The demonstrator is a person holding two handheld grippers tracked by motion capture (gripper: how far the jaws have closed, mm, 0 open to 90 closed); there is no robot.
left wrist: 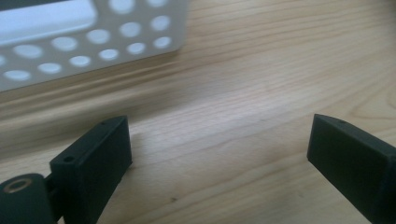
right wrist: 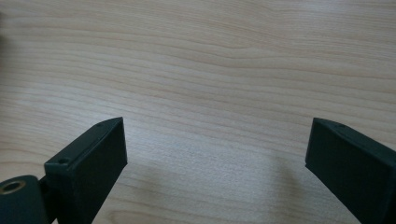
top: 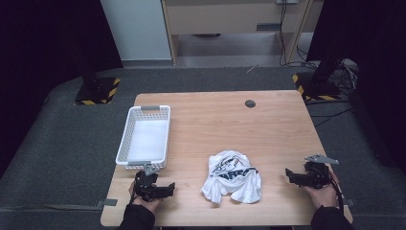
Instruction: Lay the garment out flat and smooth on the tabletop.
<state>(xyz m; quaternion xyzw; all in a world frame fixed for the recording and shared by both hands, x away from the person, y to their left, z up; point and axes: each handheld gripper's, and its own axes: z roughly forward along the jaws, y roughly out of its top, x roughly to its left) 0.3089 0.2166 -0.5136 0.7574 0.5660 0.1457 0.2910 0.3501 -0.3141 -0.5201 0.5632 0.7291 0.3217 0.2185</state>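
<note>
One crumpled white shirt (top: 232,176) lies between the left gripper (top: 168,188) and right gripper (top: 289,175), both spread, near one basket (top: 125,136).

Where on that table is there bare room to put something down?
The widest bare wood lies beyond the crumpled white shirt, from the white basket across to the table's right edge. Smaller patches separate the shirt from the left gripper and right gripper. The near-left corner is most crowded.
</note>
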